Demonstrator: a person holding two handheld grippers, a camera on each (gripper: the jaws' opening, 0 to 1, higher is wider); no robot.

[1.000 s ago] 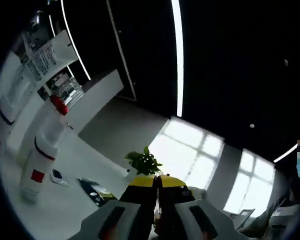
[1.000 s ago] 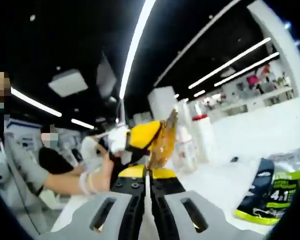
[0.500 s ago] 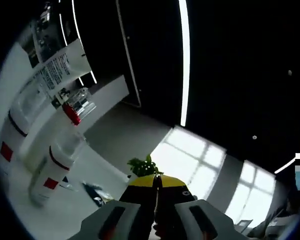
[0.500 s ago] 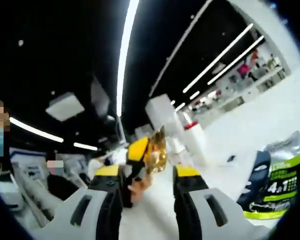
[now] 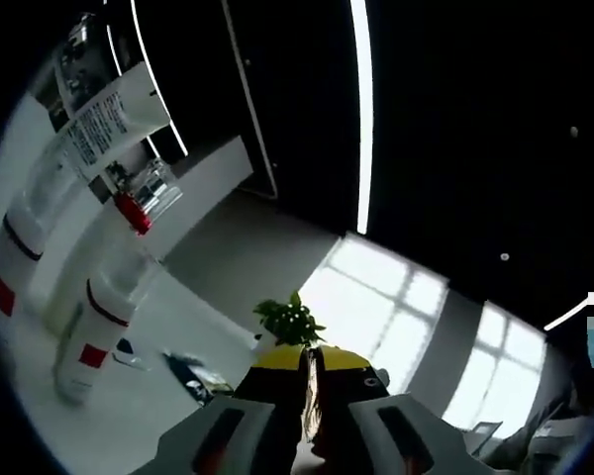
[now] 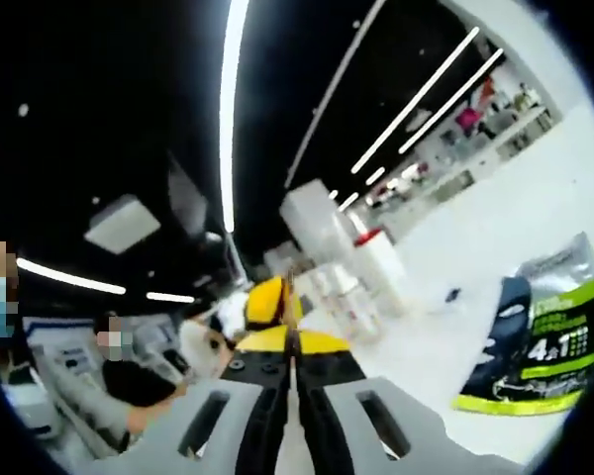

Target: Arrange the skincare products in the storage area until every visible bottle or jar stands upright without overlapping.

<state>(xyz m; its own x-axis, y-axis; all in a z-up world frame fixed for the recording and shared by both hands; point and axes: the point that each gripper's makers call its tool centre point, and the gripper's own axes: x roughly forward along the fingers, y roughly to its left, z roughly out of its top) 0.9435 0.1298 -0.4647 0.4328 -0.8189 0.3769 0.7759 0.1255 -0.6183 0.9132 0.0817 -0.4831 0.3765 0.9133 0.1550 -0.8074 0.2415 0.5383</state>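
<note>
The white desk (image 5: 178,317) carries the products, and both cameras sit low and tilted against it. In the left gripper view the desk runs up the left side of the picture.

A white tube (image 5: 104,124) with dense dark print lies at the upper left of that view, its flat crimped end towards the ceiling lights. Below it stands a white bottle (image 5: 91,332) with a red square label and a dark band around its shoulder. A second white bottle (image 5: 10,262) with the same red square and dark band sits at the far left edge, partly cut off. Between tube and first bottle is a red cap (image 5: 129,211) on a pale container, beside a clear faceted jar (image 5: 156,190). The products stand close together; whether they touch cannot be told.

A black and green pouch (image 6: 535,346) marked "4 in 1" stands on the desk at the right of the right gripper view. A small potted plant (image 5: 289,322) shows beyond the left claw (image 5: 305,396).

The left claw is clenched, its yellow tips pressed together, with nothing clearly held. The right claw (image 6: 290,361) is likewise clenched and holds nothing visible.
</note>
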